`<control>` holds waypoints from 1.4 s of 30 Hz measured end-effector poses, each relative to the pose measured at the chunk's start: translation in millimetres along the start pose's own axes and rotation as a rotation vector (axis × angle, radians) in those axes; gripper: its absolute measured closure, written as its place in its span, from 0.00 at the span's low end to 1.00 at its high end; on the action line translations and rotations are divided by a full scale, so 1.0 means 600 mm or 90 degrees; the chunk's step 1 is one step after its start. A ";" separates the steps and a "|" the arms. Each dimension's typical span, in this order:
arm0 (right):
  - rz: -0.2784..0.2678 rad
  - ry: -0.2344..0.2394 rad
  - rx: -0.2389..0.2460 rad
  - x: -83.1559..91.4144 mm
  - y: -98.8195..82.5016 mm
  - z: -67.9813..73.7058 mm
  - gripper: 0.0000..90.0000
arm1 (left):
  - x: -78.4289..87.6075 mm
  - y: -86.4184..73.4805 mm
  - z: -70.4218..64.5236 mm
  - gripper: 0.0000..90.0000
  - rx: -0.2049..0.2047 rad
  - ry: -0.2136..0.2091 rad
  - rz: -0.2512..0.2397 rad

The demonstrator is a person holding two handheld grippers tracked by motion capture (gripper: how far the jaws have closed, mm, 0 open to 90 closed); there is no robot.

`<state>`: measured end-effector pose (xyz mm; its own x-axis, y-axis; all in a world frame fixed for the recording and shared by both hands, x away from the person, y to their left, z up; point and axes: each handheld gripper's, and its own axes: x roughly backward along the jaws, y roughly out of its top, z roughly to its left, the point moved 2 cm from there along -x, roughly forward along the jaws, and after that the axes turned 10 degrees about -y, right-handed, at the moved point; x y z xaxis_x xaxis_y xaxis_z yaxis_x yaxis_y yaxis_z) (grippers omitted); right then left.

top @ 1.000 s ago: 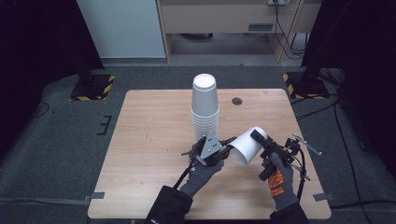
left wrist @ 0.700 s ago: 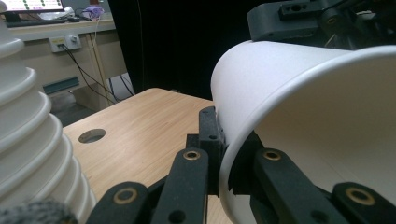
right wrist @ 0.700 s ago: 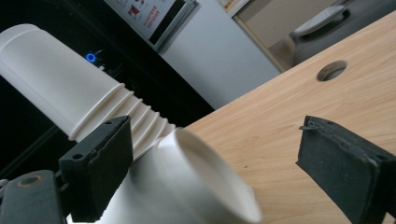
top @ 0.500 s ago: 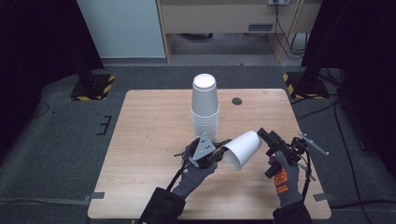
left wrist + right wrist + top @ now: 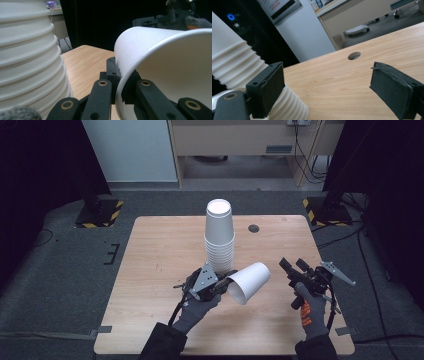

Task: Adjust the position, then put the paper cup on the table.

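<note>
A tall stack of upturned white paper cups (image 5: 219, 237) stands mid-table. Just in front of it my left gripper (image 5: 223, 285) is shut on the rim of a single white cup (image 5: 250, 282), held on its side above the table with its base pointing right. In the left gripper view the black jaws (image 5: 122, 72) pinch the cup's wall (image 5: 170, 65), and the stack (image 5: 27, 57) rises close on the left. My right gripper (image 5: 292, 268) hovers to the right of the cup, apart from it, open. Its wide pads (image 5: 332, 85) hold nothing, with the stack (image 5: 242, 72) at the left.
The wooden table (image 5: 160, 255) has a small round hole (image 5: 254, 228) at the back right, also seen as the hole (image 5: 354, 55) in the right gripper view. Dark floor, black stands with hazard-striped feet (image 5: 100, 212) and a cabinet lie beyond the table.
My left gripper has carried the single cup a little leftward, away from the right gripper. The gap between the cup's base and the right gripper has grown. The right hand has barely moved.
</note>
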<state>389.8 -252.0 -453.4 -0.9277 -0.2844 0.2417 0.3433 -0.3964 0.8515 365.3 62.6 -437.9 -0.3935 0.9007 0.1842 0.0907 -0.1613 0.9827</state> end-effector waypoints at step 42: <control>0.079 -0.131 0.256 -0.019 -0.032 -0.025 0.12 | 0.207 -0.040 0.033 0.95 0.042 0.088 0.046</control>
<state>395.8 -254.4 -479.5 -0.9072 -0.1131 0.4051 0.4066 0.0109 0.9136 332.2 186.0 -438.7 -0.5055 0.8227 0.2601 0.1815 -0.1934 0.9642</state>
